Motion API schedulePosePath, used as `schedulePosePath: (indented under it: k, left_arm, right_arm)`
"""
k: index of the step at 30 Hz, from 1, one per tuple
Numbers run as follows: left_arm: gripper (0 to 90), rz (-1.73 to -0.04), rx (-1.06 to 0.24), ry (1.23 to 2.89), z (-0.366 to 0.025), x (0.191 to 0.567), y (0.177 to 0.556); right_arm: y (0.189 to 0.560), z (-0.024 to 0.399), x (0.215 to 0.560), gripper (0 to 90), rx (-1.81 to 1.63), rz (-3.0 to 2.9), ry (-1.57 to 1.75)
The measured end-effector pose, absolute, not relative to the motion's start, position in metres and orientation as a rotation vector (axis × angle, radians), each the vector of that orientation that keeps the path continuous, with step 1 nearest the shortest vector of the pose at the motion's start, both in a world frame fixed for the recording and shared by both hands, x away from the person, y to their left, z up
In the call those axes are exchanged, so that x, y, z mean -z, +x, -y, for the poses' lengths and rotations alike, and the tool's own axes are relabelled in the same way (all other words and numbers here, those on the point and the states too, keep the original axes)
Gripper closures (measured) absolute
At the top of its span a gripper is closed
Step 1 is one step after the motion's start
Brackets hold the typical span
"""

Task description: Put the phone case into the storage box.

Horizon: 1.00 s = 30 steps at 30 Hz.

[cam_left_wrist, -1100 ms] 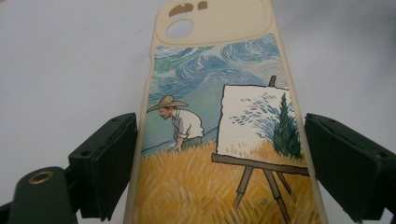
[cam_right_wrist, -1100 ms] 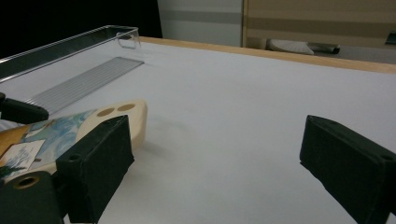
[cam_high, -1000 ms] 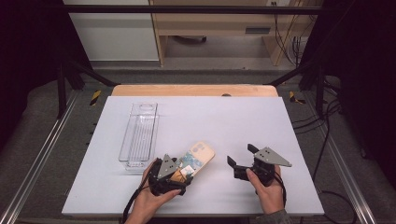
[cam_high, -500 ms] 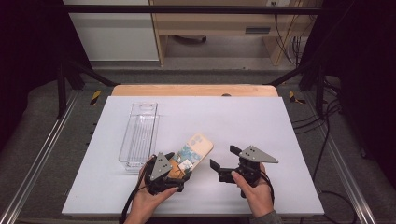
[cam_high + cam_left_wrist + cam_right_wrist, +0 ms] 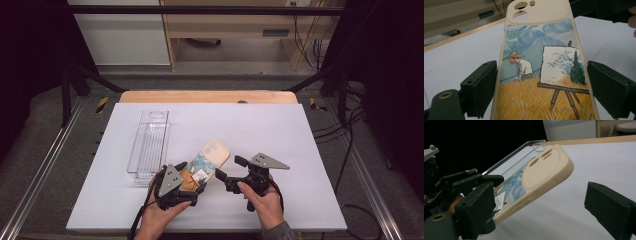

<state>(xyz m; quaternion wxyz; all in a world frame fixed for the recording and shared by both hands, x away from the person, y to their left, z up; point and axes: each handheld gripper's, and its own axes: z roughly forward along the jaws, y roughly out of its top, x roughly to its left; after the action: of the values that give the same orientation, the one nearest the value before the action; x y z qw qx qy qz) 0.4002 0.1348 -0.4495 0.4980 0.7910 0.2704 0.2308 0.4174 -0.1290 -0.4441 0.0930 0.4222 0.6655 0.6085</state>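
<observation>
Holding the case (image 5: pixel 541 62) raised between the left gripper (image 5: pixel 192 182)'s closed jaws, we bring the wide-open right gripper (image 5: pixel 226 172) to its free camera end, just ahead, and should close squarely on both edges.

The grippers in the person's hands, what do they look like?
Left gripper and right gripper are black, each topped by a grey three-cornered plate, with blocky black jaws and a brass-coloured ring near one jaw. A black cable trails from the left one. A grey cuff shows.
</observation>
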Motion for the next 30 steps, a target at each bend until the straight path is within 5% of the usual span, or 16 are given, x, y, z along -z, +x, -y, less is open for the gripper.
schedulePosePath:
  k: [18,30]
  left_arm:
    - [11.3,-0.590,-0.575,1.849,-0.129,0.440,0.391]
    - [11.2,-0.570,-0.566,1.838,-0.129,0.442,0.390]
  right_arm:
    - [0.433,0.120,0.431,27.5,-1.966,-1.955,1.360]
    - [0.439,0.123,0.425,52.2,-2.089,-1.931,1.376]
